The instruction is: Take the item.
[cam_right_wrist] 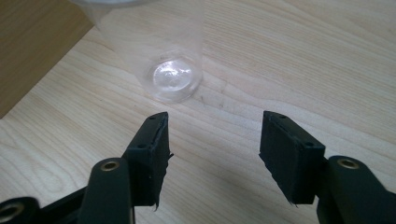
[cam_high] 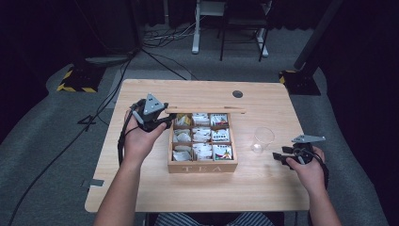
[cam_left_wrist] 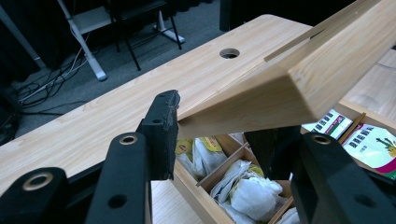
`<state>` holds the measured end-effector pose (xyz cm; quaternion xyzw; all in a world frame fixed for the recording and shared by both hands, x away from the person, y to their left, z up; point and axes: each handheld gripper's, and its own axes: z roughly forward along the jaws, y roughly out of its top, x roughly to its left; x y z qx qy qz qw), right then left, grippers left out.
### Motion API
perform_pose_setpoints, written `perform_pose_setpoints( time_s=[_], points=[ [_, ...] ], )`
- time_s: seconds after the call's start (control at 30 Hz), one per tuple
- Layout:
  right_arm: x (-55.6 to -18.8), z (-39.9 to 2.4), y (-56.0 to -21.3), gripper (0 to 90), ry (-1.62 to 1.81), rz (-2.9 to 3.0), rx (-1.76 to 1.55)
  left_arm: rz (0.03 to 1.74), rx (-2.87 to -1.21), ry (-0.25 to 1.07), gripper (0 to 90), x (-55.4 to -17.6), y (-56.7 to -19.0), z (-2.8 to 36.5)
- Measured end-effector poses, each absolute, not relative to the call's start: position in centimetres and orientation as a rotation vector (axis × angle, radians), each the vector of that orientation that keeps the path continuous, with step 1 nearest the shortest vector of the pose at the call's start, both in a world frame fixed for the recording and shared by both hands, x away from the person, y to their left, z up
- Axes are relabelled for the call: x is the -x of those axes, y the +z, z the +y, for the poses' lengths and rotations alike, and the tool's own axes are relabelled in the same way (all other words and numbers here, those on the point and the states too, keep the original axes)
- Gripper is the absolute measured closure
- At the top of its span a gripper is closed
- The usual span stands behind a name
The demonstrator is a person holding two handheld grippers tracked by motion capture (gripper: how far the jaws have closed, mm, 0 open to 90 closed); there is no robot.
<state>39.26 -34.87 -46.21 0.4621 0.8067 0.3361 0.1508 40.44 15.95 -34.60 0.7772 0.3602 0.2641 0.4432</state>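
In the high view, a wooden box (cam_high: 202, 165) sat near the middle of the table (cam_high: 141, 188), its near wall lettered "TEA". Nine compartments held tea bags (cam_high: 202, 136) in white and coloured wrappers; their print was too small to read. The lid (cam_high: 205, 110) stood open along the box's far edge. The left gripper (cam_high: 162, 123) was clamped on the lid's left end. At the right, the right gripper (cam_high: 278, 157) hovered just right of a clear plastic cup (cam_high: 262, 139), which stood upright to the right of the box.

In the left gripper view, the jaws pinched the lid's corner (cam_left_wrist: 261, 93) above the tea bags (cam_left_wrist: 252, 193). One wrapper (cam_left_wrist: 373, 144) carried green characters I could not read.

In the right gripper view, the jaws stood partly open with nothing between them, the cup (cam_right_wrist: 168, 56) just beyond their tips.
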Motion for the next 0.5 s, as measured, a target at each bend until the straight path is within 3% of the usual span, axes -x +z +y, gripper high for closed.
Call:
perform_pose_setpoints(
  time_s=[0.5],
  points=[
    [-37.5, -33.7, -41.4, 50.0, 1.072, 2.309, -1.238, 0.896, -1.935, 0.651, 55.0, -40.2, -34.6, 15.9]
  ],
)
